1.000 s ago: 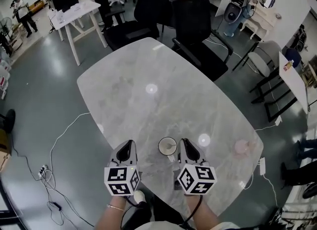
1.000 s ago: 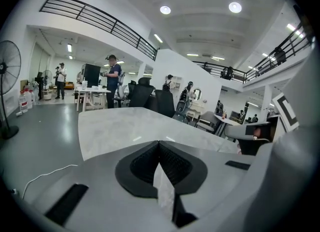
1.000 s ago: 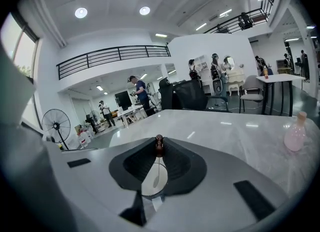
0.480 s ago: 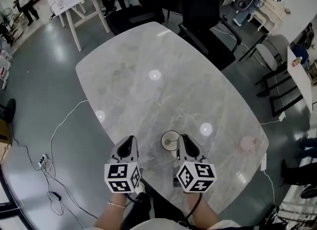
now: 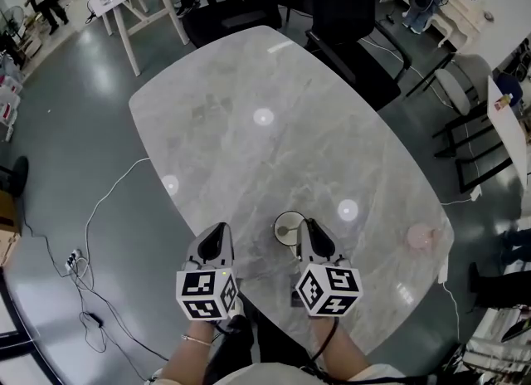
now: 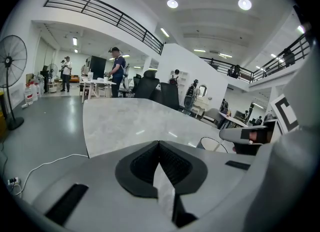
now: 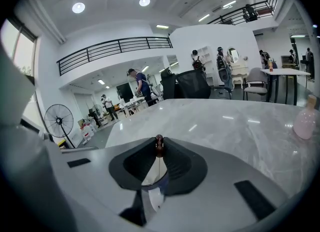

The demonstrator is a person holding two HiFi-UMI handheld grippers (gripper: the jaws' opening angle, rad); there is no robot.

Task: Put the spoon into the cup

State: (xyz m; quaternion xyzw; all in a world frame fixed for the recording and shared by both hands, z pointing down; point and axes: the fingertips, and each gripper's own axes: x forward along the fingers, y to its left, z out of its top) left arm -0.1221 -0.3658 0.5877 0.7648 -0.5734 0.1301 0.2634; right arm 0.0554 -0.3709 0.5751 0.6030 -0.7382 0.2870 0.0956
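Glossy grey floor (image 5: 66,126), marble table (image 5: 249,151) — black office chairs (image 5: 344,6), ceiling spotlights (image 6: 172,4)

Left gripper (image 5: 217,232) and right gripper (image 5: 309,227): pale grey moulded shells tapering to a narrow tip, black ribbed pads (image 6: 142,162) in a black recess inside, black slots on the shell; white marker cube (image 5: 207,295) with black squares on each; dark cable (image 5: 329,338) off the right one; thin bracelet (image 5: 195,343) on left wrist, pale top (image 5: 274,373)

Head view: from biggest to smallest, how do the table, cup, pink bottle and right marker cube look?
1. Table
2. Right cube, though being nearest the camera enlarges it
3. Cup and pink bottle: nearly alike, unranked
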